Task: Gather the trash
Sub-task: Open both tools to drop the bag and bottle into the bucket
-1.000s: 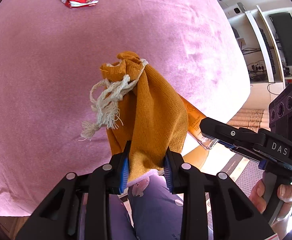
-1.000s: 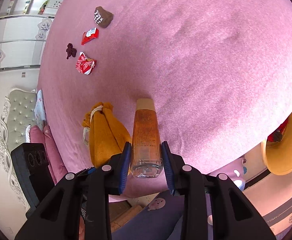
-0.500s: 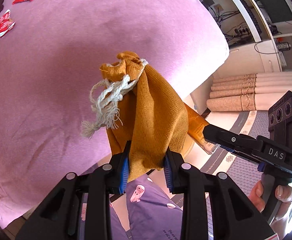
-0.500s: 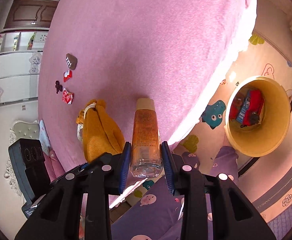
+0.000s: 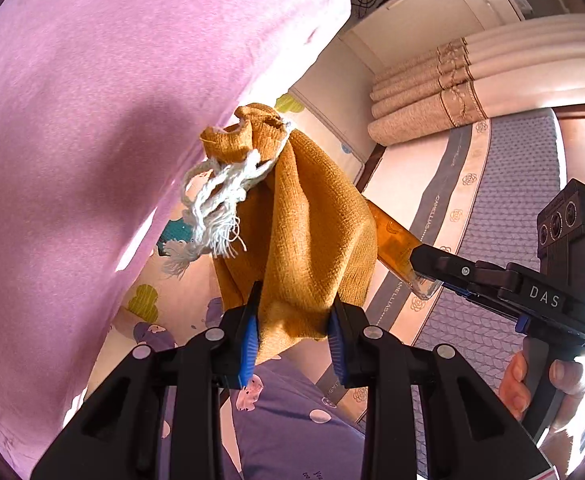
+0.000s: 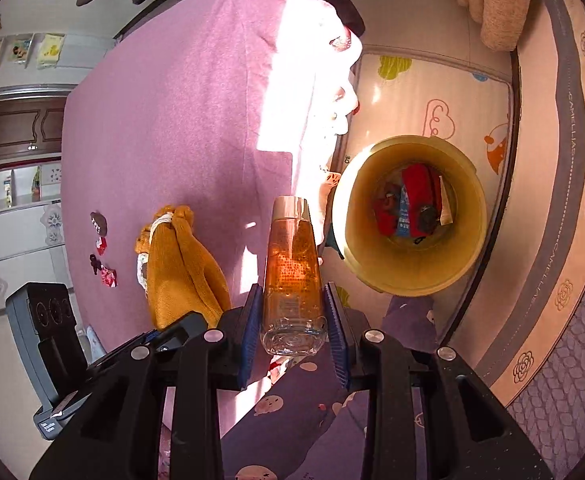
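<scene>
holding a mustard drawstring pouch [image 5: 304,240] in my left tool [image 5: 292,340], its blue pads pinching the cloth at the lower middle of the left wrist view, the white cord [image 5: 212,204] dangling off the tied neck. my right tool [image 6: 292,332] is clamped on an amber bottle [image 6: 292,264] with a gold cap, base toward the camera, at the centre of the right wrist view. the yellow bin [image 6: 412,216] sits on the floor mat at right of centre there, red and blue wrappers inside it. the pink bed [image 6: 180,120] fills the upper left, with small wrappers [image 6: 104,260] lying on it at the left edge. in the left wrist view my right hand [image 5: 532,380] grips the tool handle at lower right
</scene>
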Motion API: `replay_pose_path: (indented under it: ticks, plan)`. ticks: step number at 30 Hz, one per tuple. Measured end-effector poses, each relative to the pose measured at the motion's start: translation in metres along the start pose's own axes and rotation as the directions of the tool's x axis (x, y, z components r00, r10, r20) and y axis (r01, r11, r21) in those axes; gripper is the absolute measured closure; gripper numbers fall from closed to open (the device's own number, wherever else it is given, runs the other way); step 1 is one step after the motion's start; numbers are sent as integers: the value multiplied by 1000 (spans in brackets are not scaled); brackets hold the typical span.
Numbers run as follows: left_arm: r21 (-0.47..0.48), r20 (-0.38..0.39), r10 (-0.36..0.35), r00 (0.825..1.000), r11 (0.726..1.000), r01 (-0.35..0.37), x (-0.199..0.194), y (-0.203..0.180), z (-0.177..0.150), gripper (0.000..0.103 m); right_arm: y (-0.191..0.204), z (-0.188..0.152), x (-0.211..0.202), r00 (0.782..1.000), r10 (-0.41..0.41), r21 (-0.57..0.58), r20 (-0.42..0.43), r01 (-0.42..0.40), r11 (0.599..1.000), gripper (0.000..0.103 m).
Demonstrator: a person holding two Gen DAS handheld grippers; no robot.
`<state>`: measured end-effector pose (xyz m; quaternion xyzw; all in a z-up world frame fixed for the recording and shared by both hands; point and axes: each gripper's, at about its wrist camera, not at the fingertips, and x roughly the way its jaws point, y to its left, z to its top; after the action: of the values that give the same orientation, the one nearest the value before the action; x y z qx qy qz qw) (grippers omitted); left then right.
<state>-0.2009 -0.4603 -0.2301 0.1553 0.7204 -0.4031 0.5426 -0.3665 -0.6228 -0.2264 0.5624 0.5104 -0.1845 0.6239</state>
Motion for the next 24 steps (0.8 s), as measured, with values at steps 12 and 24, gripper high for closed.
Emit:
replay_pose_path:
  ticks: [12, 24]
  plan:
    - [61, -125, 16, 992, 998, -8, 59, -64, 7, 30, -76, 2, -23, 998, 59, 143, 38, -64, 988, 61]
    - [72, -131, 56, 990, 996, -47, 59, -67, 3, 24, -79, 1, -26, 998, 65, 135, 19, -67, 988, 61]
